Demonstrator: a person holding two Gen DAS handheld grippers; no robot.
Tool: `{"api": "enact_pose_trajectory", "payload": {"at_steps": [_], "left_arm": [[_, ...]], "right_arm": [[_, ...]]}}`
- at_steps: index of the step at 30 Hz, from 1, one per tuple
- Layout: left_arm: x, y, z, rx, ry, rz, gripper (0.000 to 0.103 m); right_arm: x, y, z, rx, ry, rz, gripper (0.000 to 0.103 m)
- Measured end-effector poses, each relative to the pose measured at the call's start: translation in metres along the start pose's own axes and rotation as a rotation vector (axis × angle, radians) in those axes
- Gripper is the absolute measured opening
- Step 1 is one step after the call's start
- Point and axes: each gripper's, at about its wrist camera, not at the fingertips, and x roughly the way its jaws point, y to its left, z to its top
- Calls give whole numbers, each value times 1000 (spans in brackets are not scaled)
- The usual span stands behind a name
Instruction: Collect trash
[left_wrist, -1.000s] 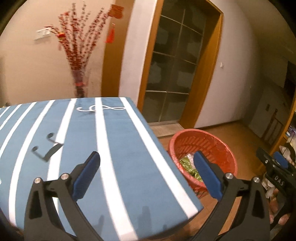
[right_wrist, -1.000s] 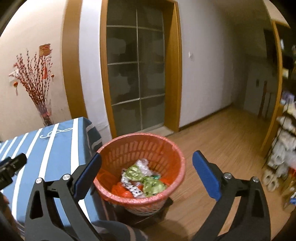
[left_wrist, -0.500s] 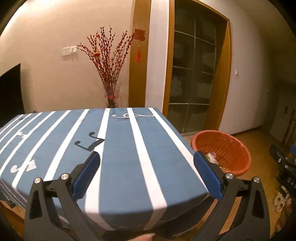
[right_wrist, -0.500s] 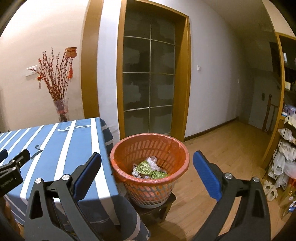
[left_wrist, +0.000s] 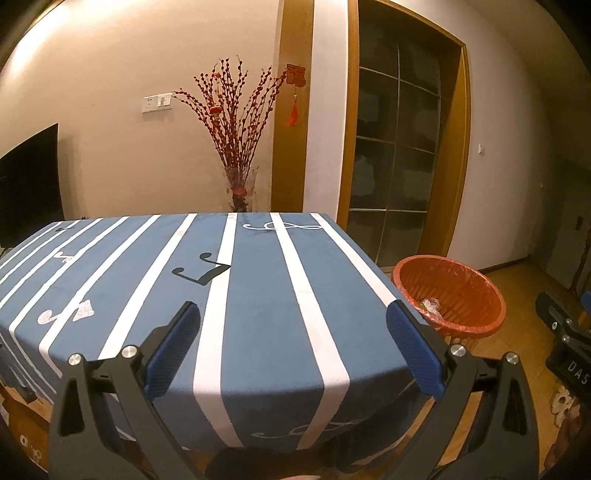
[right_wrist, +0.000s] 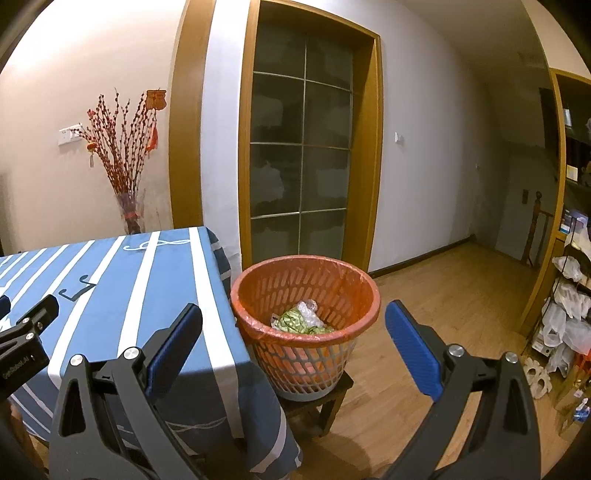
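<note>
An orange basket (right_wrist: 306, 284) with an orange liner stands on a small dark stool right of the table. It holds green and clear crumpled wrappers (right_wrist: 301, 319). It also shows in the left wrist view (left_wrist: 448, 291). My left gripper (left_wrist: 293, 345) is open and empty, held back from the near edge of the blue striped tablecloth (left_wrist: 258, 295). My right gripper (right_wrist: 293, 345) is open and empty, in front of the basket and a little above it. No trash shows on the tablecloth.
A vase of red branches (left_wrist: 238, 147) stands behind the table by the wall. A glass door (right_wrist: 301, 162) is behind the basket. Shelves with bags (right_wrist: 569, 314) line the right side. Wooden floor (right_wrist: 443, 295) stretches right of the basket.
Both grippers have pulled back and up from the table and basket, so more of the tablecloth and the whole basket on its stool show. Both stayed open and empty.
</note>
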Motion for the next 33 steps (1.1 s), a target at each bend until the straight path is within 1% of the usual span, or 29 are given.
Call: {"api": "enact_pose_trajectory", "payload": {"at_steps": [7, 15, 23, 33], "left_arm": [[-2, -5, -9, 22, 10, 13, 99], [-1, -12, -13, 27, 30, 25, 99], [1, -13, -16, 22, 44, 41, 99], [6, -11, -19, 10, 70, 41, 99]], "right_arm": [[2, -4, -11, 9, 31, -22, 98], [3, -6, -17, 16, 54, -25, 98], [3, -6, -19, 10, 65, -30, 98], [6, -6, -23, -2, 88, -26, 98]]}}
